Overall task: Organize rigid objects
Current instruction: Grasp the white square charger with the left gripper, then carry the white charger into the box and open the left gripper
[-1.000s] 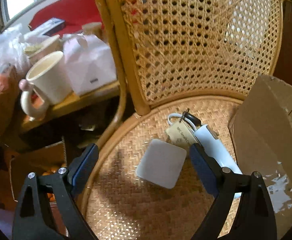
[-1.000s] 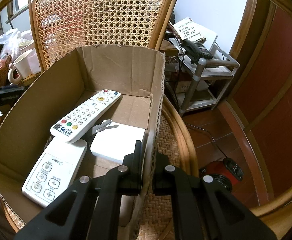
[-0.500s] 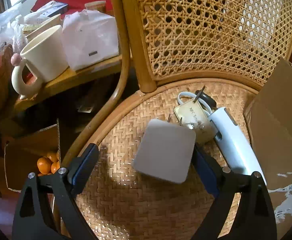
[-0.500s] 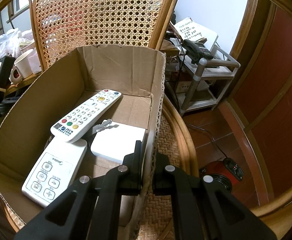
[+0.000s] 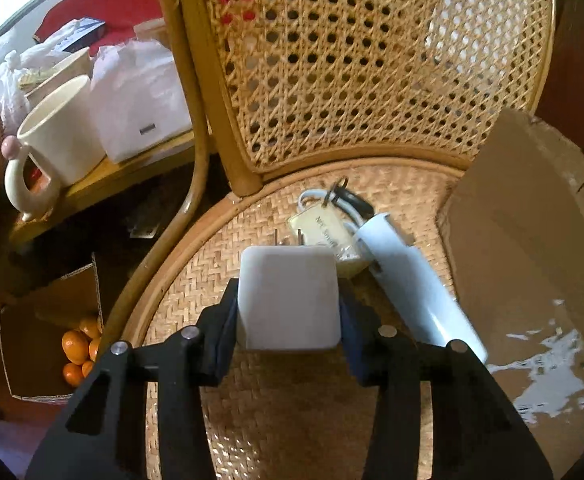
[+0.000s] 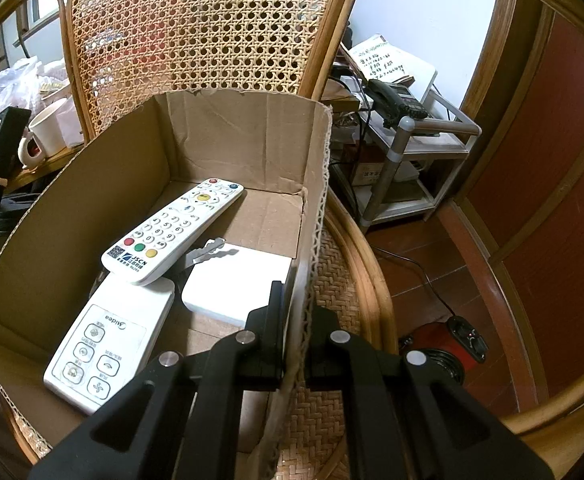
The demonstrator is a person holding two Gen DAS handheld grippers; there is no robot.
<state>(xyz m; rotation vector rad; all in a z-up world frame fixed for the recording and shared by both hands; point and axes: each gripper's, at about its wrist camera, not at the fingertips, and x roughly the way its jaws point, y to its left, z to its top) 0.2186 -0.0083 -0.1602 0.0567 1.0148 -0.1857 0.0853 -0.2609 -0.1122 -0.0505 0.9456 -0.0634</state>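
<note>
My left gripper (image 5: 287, 312) is shut on a white square plug adapter (image 5: 288, 298) on the woven chair seat (image 5: 292, 420). Just beyond it lie a brass padlock with keys (image 5: 326, 236) and a white cylindrical device (image 5: 416, 284). My right gripper (image 6: 296, 316) is shut on the right wall of the cardboard box (image 6: 251, 136). Inside the box lie a white JSCN remote (image 6: 171, 232), a white Midea remote (image 6: 107, 340), a white flat box (image 6: 235, 286) and a key (image 6: 207, 254). The box's outer wall shows in the left wrist view (image 5: 532, 260).
The cane chair back (image 5: 372, 60) stands behind the seat. Left of the chair a side table holds a cream mug (image 5: 57, 152) and a white pouch (image 5: 139, 100). A floor box holds oranges (image 5: 77, 346). A metal shelf with a phone (image 6: 396, 100) stands to the right.
My left gripper moved down and forward over the white adapter and closed on it. My right gripper kept its hold on the box wall.
</note>
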